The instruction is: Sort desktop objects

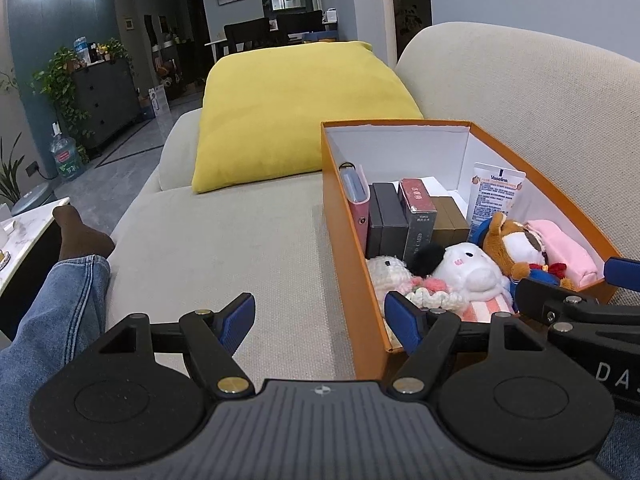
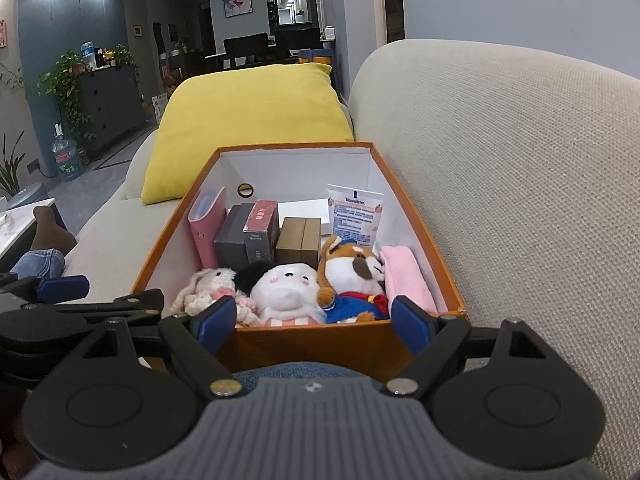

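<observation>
An orange box [image 2: 420, 224] with a white inside stands on the beige sofa seat [image 1: 240, 248]. It holds a pink binder [image 2: 206, 228], dark boxes [image 2: 234, 240], a red-topped card box [image 2: 262, 216], gold boxes [image 2: 298, 242], a Vaseline tube [image 2: 354, 216], a crochet bunny [image 2: 208, 288], a white plush [image 2: 286, 286], a brown plush [image 2: 348, 270] and a pink pouch [image 2: 408, 280]. My right gripper [image 2: 314, 320] hangs open in front of the box's near wall, gripping nothing. My left gripper [image 1: 320, 316] is open beside the box's near left corner, with its right fingertip [image 1: 400, 314] over the box's edge.
A yellow cushion [image 1: 296, 112] leans at the far end of the seat. The sofa back [image 2: 520, 200] rises along the box's right side. A person's jeans leg [image 1: 56, 304] and brown sock [image 1: 78, 236] lie at the left, next to a marble table [image 1: 28, 240].
</observation>
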The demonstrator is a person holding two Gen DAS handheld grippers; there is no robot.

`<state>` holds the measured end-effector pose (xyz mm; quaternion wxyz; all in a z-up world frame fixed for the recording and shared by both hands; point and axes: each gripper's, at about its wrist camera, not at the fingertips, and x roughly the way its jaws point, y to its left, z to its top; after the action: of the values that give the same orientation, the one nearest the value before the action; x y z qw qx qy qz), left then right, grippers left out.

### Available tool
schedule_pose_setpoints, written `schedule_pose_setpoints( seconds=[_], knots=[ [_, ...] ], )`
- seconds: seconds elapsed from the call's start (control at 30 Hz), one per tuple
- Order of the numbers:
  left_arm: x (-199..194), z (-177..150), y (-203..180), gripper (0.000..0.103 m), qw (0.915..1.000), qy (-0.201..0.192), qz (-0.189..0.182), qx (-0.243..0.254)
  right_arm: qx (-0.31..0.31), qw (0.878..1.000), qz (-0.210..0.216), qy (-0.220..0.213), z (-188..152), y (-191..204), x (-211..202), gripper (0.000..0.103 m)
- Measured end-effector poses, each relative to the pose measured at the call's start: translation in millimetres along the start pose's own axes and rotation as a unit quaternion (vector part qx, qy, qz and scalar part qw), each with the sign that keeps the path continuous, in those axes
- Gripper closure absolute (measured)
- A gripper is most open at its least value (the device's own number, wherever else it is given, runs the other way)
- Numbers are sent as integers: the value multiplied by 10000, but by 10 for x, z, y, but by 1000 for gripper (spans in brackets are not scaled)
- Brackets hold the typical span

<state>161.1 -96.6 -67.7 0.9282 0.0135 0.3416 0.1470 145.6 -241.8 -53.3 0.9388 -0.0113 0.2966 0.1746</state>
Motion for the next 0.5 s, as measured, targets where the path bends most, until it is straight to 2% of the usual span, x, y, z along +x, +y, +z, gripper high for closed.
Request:
schedule_pose_setpoints(
  seconds=[0.5],
  knots=[
    [2, 17, 13, 19, 10000, 35, -11, -61, -19, 10000, -50, 19, 9, 12, 13, 18]
  ],
)
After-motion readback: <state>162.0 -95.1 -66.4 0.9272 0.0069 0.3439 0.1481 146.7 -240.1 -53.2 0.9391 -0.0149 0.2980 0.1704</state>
